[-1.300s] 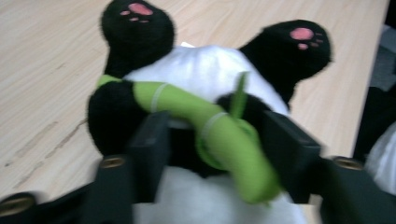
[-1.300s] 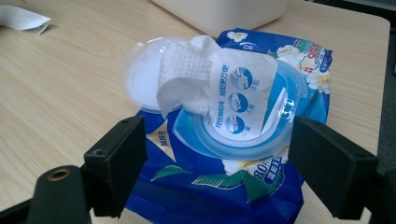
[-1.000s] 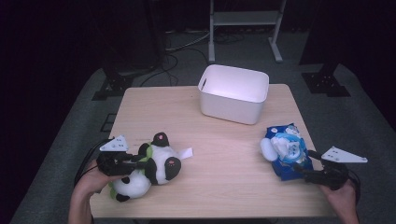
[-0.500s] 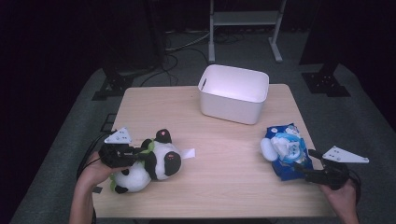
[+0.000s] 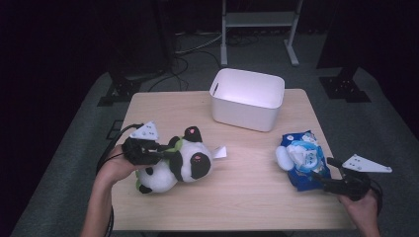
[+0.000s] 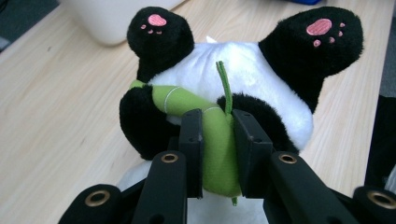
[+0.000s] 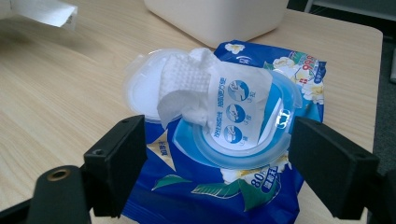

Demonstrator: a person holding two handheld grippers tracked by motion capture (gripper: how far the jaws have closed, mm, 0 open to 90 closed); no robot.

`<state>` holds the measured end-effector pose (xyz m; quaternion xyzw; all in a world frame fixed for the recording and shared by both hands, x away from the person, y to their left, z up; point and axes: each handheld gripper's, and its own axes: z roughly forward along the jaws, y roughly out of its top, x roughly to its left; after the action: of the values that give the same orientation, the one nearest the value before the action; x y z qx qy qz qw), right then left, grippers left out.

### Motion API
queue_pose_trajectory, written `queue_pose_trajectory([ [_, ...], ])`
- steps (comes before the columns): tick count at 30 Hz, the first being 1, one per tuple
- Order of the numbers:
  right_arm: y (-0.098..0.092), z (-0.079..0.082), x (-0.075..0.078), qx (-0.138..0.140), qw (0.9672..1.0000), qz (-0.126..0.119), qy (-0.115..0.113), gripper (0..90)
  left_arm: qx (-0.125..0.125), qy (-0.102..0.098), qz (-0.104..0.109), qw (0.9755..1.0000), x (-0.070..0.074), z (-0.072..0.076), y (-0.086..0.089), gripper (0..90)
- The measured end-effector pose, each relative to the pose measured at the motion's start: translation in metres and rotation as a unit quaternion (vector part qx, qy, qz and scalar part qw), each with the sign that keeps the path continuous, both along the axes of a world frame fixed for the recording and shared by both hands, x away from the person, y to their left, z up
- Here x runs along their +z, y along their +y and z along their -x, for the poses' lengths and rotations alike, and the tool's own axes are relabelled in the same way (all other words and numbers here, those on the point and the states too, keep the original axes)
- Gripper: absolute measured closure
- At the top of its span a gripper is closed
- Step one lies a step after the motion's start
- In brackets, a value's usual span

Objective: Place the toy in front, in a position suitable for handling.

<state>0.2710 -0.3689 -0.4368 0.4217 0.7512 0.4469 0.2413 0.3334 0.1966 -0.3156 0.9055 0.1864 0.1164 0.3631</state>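
The left claw point(image 6: 218, 154) is clamping the green bamboo stalk point(image 6: 212, 140) of the plush panda point(image 5: 180, 160), lifting it at the table's point(image 5: 247, 197) left. Better keeping that squeeze firm toward the white bin point(image 5: 247, 98). The right claw point(image 7: 217, 158) is gaping wide around the wet-wipes pack point(image 7: 233, 186), gripping nothing.

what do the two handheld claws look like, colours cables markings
Both are black. The left claw has flat rectangular jaws on arms with brass-coloured rivets; the right claw has blocky black jaws. Each carries a grey three-cornered plate on top and trails a black cable. The forearms are bare, without sleeves.
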Motion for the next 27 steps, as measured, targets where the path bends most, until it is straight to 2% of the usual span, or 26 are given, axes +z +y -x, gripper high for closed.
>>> queue_pose_trajectory([
  [2, 0.000, 0.000, 0.000, 0.000, 1.0000, -0.001, 0.000, 18.2, -0.012, 0.000, -0.003, 0.9999, 0.002, -0.002, -0.012, 74.5],
  [3, -0.001, 0.000, 0.000, 0.000, 1.0000, -0.001, 0.000, 18.2, -0.012, 0.000, -0.003, 0.9999, 0.002, -0.002, -0.012, 74.5],
  [4, -0.001, 0.000, 0.000, 0.001, 1.0000, -0.001, 0.000, 18.2, -0.024, 0.004, -0.007, 0.9997, 0.003, -0.004, -0.023, 74.5],
  [5, -0.001, 0.000, 0.000, 0.001, 1.0000, -0.001, 0.000, 18.1, -0.024, 0.004, -0.007, 0.9997, 0.003, -0.004, -0.023, 74.5],
  [11, -0.002, 0.000, 0.000, 0.000, 1.0000, -0.003, -0.002, 18.1, -0.060, 0.010, -0.021, 0.9979, 0.002, -0.009, -0.064, 74.4],
  [15, -0.002, 0.000, 0.000, 0.001, 1.0000, -0.004, -0.003, 18.1, -0.077, 0.019, -0.020, 0.9966, -0.003, -0.013, -0.085, 74.4],
  [20, -0.002, -0.001, -0.001, 0.003, 1.0000, -0.003, -0.001, 18.0, -0.097, 0.028, -0.030, 0.9944, -0.012, -0.014, -0.110, 74.4],
  [27, -0.001, -0.001, -0.001, 0.004, 1.0000, -0.003, 0.000, 18.1, -0.119, 0.044, -0.030, 0.9915, -0.028, -0.015, -0.133, 74.3],
])
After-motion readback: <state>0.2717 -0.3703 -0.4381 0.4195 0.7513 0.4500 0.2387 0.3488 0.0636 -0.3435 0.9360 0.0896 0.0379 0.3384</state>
